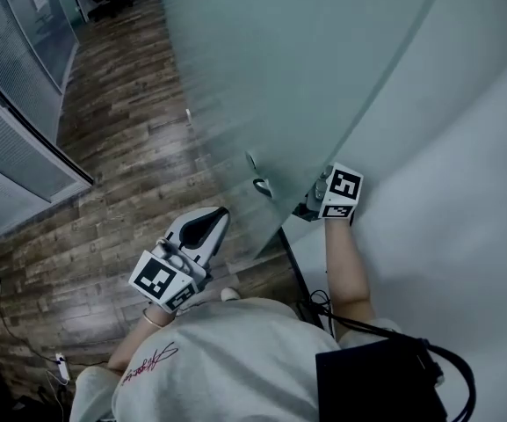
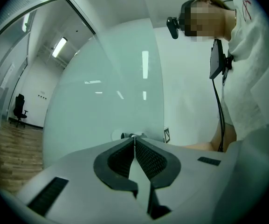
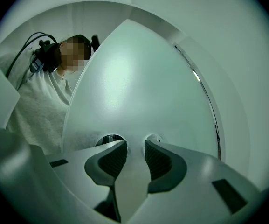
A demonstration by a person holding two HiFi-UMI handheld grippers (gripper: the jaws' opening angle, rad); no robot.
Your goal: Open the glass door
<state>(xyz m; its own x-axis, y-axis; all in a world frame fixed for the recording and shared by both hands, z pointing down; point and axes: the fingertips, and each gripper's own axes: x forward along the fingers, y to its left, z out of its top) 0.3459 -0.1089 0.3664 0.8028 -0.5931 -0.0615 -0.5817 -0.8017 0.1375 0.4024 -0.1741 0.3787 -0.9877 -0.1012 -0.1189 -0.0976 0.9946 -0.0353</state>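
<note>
The left gripper sits low and left of centre in the head view, its jaws pressed together on nothing and its tips aimed up and right at the glass door. Its own view agrees: the two pads meet in a closed seam, and the frosted leaf fills the frame beyond them. At far left there is a strip of wooden floor and an office chair well back.

Around the middle of the head view, the door handle shows as a small dark shape on the pane, near its free edge. That edge runs down to the floor, away from the white wall at right, so I judge the door to be partly swung open already.

Right of the edge, the right gripper reaches in at handle height from the wall side. In its own view the jaws stand apart, close to the glass, with two round fittings just past the tips. Nothing shows clamped between the pads.

The step in hand looks like swinging the leaf wider. The next move calls for firm contact at the handle or edge, and for following the door's arc rather than a straight line. The person's body and the dangling cable need to stay out of the sweep.
</note>
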